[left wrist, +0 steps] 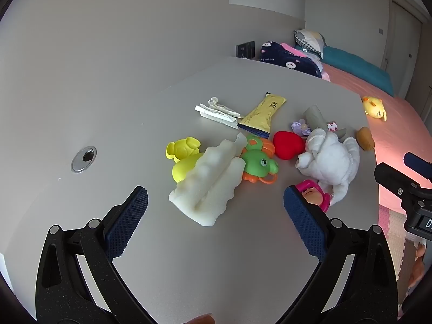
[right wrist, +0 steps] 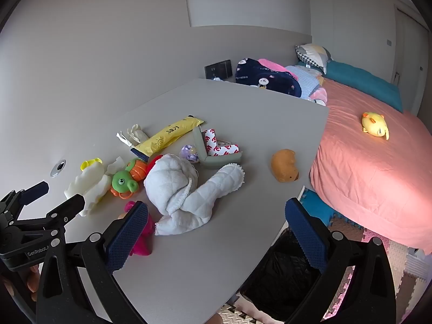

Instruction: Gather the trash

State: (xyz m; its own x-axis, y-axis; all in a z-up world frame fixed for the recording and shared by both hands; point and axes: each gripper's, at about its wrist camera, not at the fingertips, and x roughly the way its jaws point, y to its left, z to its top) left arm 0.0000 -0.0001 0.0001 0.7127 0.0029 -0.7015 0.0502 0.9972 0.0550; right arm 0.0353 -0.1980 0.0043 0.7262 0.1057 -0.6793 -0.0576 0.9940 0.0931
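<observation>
1. On the grey table (left wrist: pixel 81 102) in front of you lies a loose heap of toys and scraps, with nothing in either tool.
2. Your left gripper (left wrist: pixel 216 208) hangs over the near side of the table, tilted down, its blue pads spread wide and empty; the white foam piece (left wrist: pixel 210 181) sits just beyond them.
3. Your right gripper (right wrist: pixel 216 221) is likewise spread wide and empty, over the table's near right corner, with the white cloth (right wrist: pixel 183 189) just ahead of its left pad.
4. Trash candidates lie at the far side of the heap: the yellow wrapper (left wrist: pixel 263 116), the crumpled white wrapper (left wrist: pixel 218 110) beside it, and the grey corner guard (right wrist: pixel 216 154) with red-printed tape backing.
5. Mixed among them are a green toy (left wrist: pixel 257 163), a red heart (left wrist: pixel 287 144) and a yellow mould (left wrist: pixel 183 154).
6. Below the table's right edge, near your right gripper, stands a bin with a black bag (right wrist: pixel 286 275).
</observation>
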